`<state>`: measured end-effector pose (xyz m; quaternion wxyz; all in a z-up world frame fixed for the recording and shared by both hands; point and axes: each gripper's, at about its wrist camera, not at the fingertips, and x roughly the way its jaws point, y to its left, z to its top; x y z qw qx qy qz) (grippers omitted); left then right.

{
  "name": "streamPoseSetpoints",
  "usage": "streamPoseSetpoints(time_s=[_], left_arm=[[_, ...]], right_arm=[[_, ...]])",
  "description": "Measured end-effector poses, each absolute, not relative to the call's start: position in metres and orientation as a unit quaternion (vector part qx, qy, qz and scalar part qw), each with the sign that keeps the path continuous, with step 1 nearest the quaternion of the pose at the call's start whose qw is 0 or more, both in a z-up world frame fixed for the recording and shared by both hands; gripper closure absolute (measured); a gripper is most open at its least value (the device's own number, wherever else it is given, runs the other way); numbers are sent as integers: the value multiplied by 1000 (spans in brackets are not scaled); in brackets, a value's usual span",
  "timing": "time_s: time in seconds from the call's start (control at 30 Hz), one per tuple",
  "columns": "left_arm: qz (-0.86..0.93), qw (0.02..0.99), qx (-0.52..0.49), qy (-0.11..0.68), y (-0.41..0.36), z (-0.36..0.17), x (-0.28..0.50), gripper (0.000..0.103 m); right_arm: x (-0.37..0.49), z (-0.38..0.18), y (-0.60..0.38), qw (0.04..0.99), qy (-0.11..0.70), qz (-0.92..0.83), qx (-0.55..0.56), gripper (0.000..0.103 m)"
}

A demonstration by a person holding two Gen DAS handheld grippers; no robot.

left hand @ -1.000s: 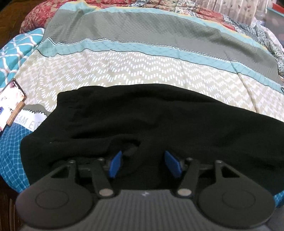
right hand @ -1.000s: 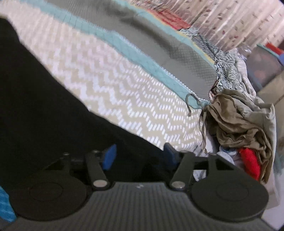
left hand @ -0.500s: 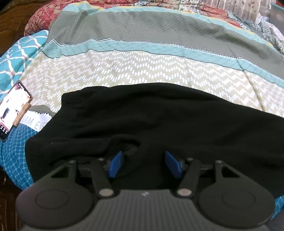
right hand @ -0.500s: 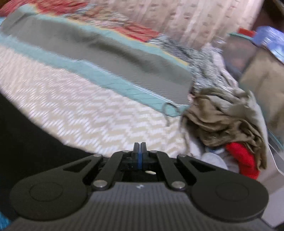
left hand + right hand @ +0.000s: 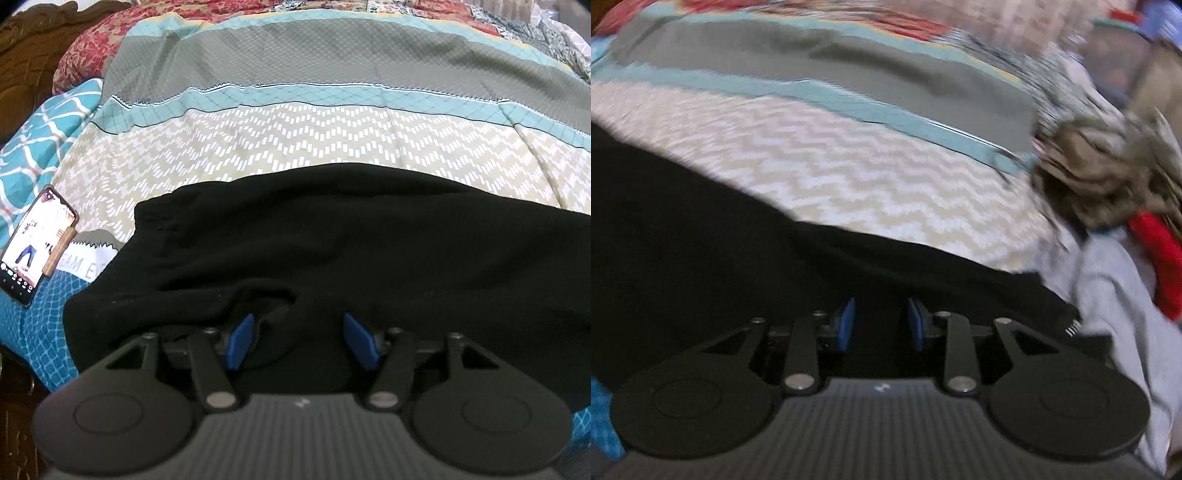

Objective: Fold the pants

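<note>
Black pants (image 5: 332,240) lie spread across the patterned bedspread (image 5: 295,140), waist end toward the left. My left gripper (image 5: 301,339) is open, its blue pads either side of a raised fold of the black cloth at the near edge. In the blurred right wrist view the pants (image 5: 701,229) fill the lower left. My right gripper (image 5: 881,325) is open over the black cloth near the leg end, holding nothing.
A phone (image 5: 33,243) with a lit screen lies on the bed at the left. A heap of brown, red and grey clothes (image 5: 1108,184) sits at the right end of the bed. A wooden headboard (image 5: 37,48) stands at the far left.
My right gripper was open, shut with nothing visible between its pads half a second ago, and is open again, moved back over the black cloth. My left gripper barely moved.
</note>
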<state>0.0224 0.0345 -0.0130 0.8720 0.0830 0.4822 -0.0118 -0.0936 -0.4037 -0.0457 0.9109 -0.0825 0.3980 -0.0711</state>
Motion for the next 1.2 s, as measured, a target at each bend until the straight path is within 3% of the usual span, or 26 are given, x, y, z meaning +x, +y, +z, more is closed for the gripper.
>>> streamPoseSetpoints(time_s=[0.2, 0.6, 0.87, 1.2], left_arm=[[-7, 874, 100, 475, 33, -10, 16, 47], [-5, 881, 98, 462, 39, -2, 10, 47], [-4, 888, 83, 452, 44, 6, 10, 47], [-7, 899, 79, 430, 47, 15, 2, 47]], right_arm=[[-83, -52, -441, 908, 391, -148, -37, 74], [-76, -40, -424, 899, 385, -207, -35, 72], [-113, 0, -367, 941, 314, -116, 41, 69], [-132, -19, -299, 930, 345, -44, 119, 67]])
